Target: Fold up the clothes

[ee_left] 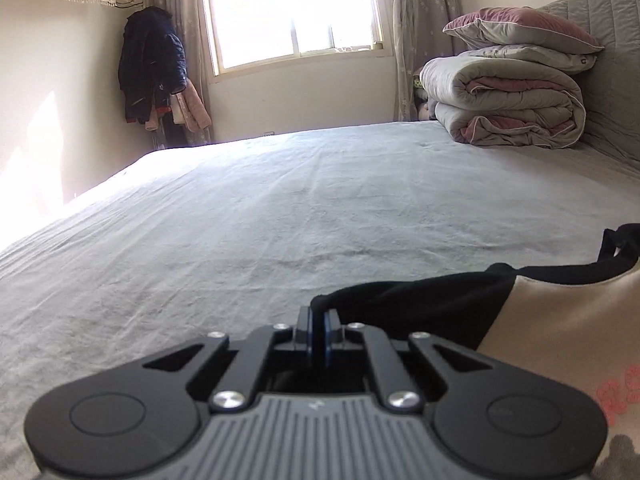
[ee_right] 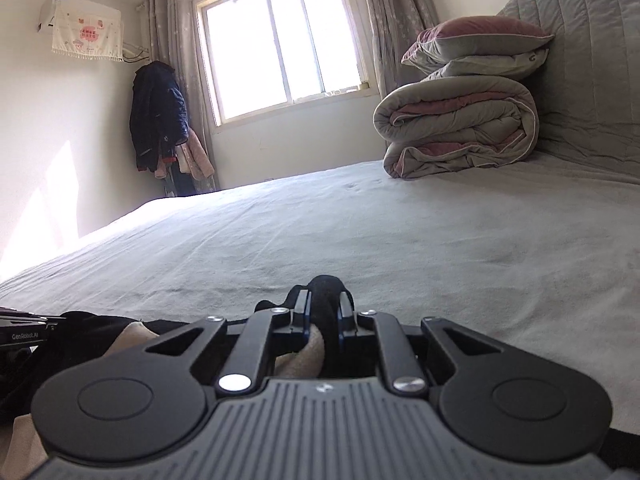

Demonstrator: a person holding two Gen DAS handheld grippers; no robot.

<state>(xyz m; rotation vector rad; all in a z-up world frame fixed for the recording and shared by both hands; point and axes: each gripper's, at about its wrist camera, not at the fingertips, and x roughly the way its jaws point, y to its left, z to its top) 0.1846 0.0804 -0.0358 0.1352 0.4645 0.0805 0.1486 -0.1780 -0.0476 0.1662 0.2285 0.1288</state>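
A beige garment with black trim (ee_left: 552, 332) lies at the near edge of the grey bed (ee_left: 280, 208). My left gripper (ee_left: 319, 316) is shut on a thin fold of its black edge, which runs off to the right. In the right wrist view the same garment (ee_right: 132, 332) spreads to the left. My right gripper (ee_right: 323, 304) is shut on a thick bunch of black and beige cloth that bulges out past the fingertips. The other gripper's body (ee_right: 20, 336) shows at the left edge.
A folded quilt (ee_left: 504, 108) with pillows on top sits at the bed's far right against the grey headboard (ee_right: 592, 60). Jackets (ee_left: 154, 68) hang in the corner by the window (ee_left: 292, 12). An air conditioner (ee_right: 84, 24) hangs on the left wall.
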